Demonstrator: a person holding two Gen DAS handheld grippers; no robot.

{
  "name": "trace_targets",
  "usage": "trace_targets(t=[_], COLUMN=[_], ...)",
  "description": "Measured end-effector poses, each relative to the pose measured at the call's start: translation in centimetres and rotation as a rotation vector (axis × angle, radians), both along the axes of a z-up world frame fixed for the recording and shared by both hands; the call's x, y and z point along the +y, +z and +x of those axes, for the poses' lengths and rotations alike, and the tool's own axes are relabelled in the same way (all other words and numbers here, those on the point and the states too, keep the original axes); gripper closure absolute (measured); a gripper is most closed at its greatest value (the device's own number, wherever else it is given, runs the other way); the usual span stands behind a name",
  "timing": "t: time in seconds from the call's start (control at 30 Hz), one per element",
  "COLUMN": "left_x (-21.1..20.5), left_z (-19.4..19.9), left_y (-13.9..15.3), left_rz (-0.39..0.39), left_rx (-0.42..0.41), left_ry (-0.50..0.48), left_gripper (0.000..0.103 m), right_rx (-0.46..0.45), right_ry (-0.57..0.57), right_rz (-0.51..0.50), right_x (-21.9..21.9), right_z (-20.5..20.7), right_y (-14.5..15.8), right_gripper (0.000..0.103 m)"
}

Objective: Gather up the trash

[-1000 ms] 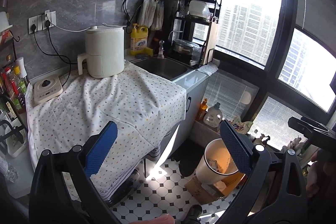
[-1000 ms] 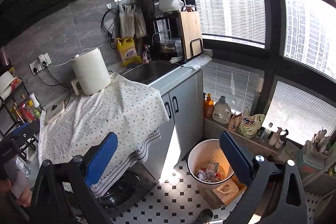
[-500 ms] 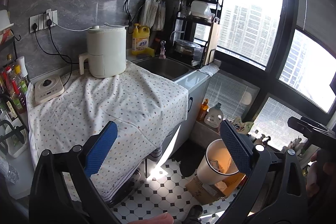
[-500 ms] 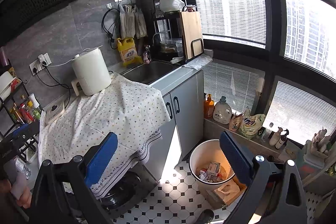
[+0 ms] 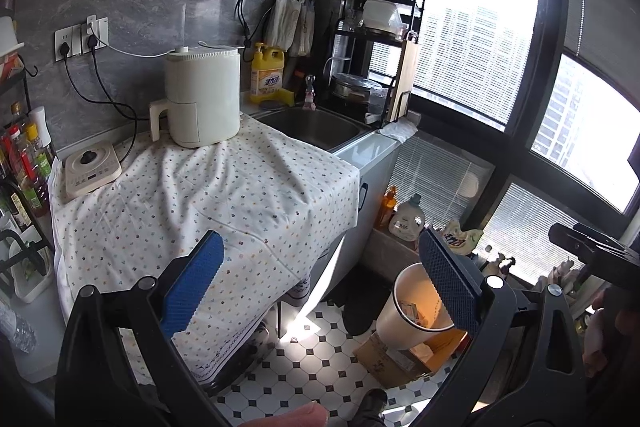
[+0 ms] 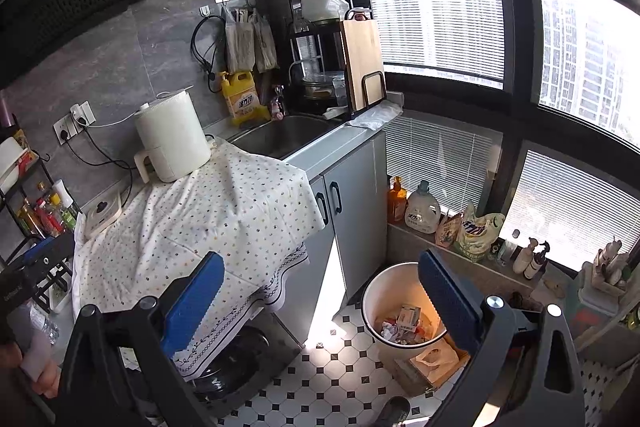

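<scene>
Kitchen counter under a dotted cloth (image 5: 208,195) fills the left of both views, and it has barely shifted over the last second, so the cameras are drifting only slightly. Both the left gripper (image 5: 320,283) and right gripper (image 6: 318,301) hang with fingers wide apart, empty. Trash sits in the bin (image 6: 374,297) at lower right; no pickup has begun, I judge.

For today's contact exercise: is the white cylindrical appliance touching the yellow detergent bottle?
Apart. The right wrist view shows grey wall between the white cylindrical appliance and the yellow detergent bottle.
</scene>
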State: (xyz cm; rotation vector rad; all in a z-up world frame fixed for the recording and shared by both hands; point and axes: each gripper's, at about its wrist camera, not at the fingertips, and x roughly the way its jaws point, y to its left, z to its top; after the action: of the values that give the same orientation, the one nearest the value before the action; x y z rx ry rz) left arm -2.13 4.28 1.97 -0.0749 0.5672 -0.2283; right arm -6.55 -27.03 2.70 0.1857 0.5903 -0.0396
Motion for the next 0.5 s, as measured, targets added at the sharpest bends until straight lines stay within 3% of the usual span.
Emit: trace_targets(t=[0.5], left_x=[1.6], left_z=[1.3], left_y=[-1.2], left_rz=[-0.001], left_rx=[0.021], left_ry=[-0.048], left_gripper=[0.006], right_rx=[0.035], right_ry=[-0.049], right_rz=[0.004], right_x=[1.6], right_z=[-0.1], right_y=[-1.6], right_gripper=[0.008])
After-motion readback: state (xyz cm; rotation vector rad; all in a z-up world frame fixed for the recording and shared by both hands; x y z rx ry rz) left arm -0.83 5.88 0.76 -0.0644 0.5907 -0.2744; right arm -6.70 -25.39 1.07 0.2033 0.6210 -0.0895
